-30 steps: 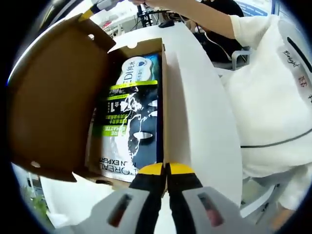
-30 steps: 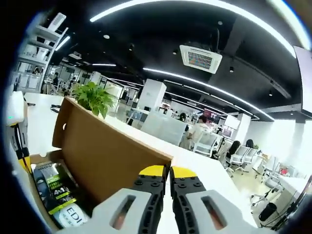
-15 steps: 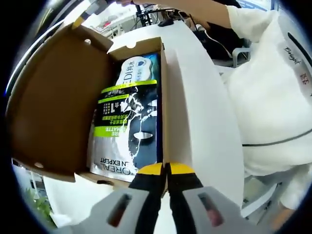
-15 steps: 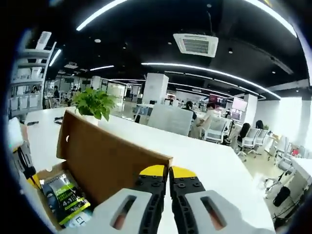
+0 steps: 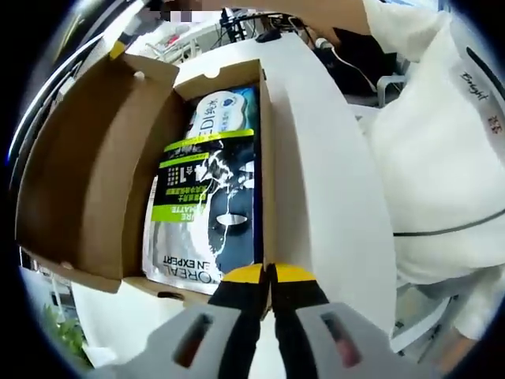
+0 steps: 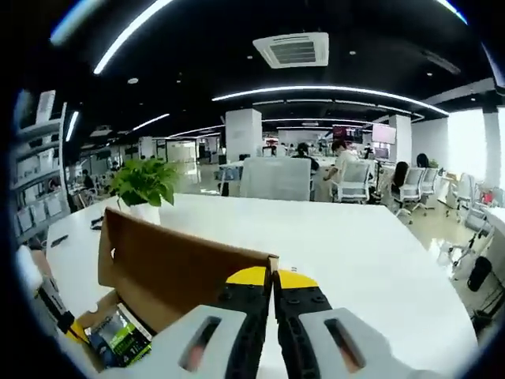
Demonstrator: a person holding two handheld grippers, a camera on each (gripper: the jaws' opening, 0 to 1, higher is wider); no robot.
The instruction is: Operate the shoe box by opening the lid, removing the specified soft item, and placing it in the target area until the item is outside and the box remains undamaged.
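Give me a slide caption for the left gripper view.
Shut left gripper at the open shoe box, mask packets inside.

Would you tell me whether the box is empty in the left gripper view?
No, the open box holds flat printed packets lying inside.

packets in box, box on table

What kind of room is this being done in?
Most likely a large open-plan office: long white tables, white swivel desk chairs, a ceiling air-conditioning cassette with strip lights, and a green potted plant beside the open brown cardboard shoe box.
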